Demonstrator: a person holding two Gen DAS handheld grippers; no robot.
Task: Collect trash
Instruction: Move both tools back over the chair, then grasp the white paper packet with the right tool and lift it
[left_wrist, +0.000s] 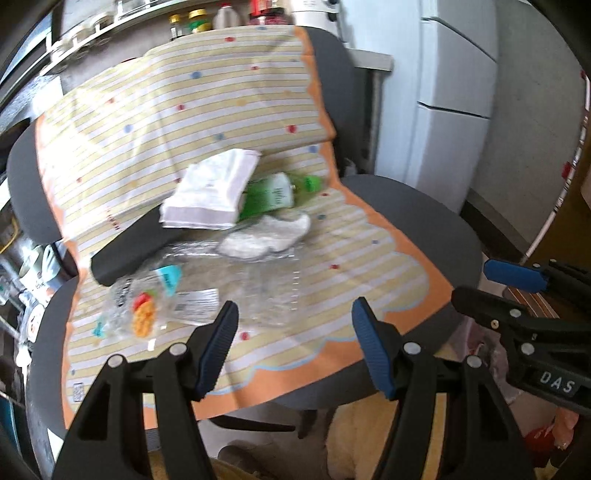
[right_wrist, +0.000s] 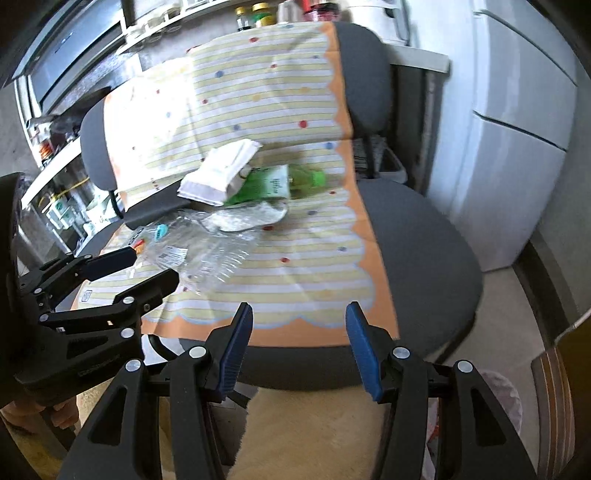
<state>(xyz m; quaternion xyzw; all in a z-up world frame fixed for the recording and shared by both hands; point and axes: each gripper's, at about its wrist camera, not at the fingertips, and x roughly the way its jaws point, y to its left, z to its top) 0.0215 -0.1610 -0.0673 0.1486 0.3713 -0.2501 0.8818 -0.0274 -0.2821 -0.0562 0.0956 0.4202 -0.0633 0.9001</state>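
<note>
Trash lies on a striped cloth (left_wrist: 332, 288) draped over a grey office chair (left_wrist: 417, 206). There is a white folded tissue pack (left_wrist: 212, 190), a green bottle (left_wrist: 275, 194), a crumpled white wrapper (left_wrist: 264, 236) and clear plastic packaging with a printed label (left_wrist: 173, 299). The same items show in the right wrist view: the tissue pack (right_wrist: 219, 173), the bottle (right_wrist: 280, 184), the wrapper (right_wrist: 247, 218) and the clear plastic (right_wrist: 199, 251). My left gripper (left_wrist: 293, 332) is open and empty, just short of the clear plastic. My right gripper (right_wrist: 299, 339) is open and empty at the seat's front edge.
The chair's black armrest (left_wrist: 129, 247) sticks out at the left beside the trash. A white fridge (left_wrist: 454, 103) stands at the right behind the chair. Shelves with jars (left_wrist: 192, 22) are at the back. A beige rug (right_wrist: 314, 435) lies below the seat.
</note>
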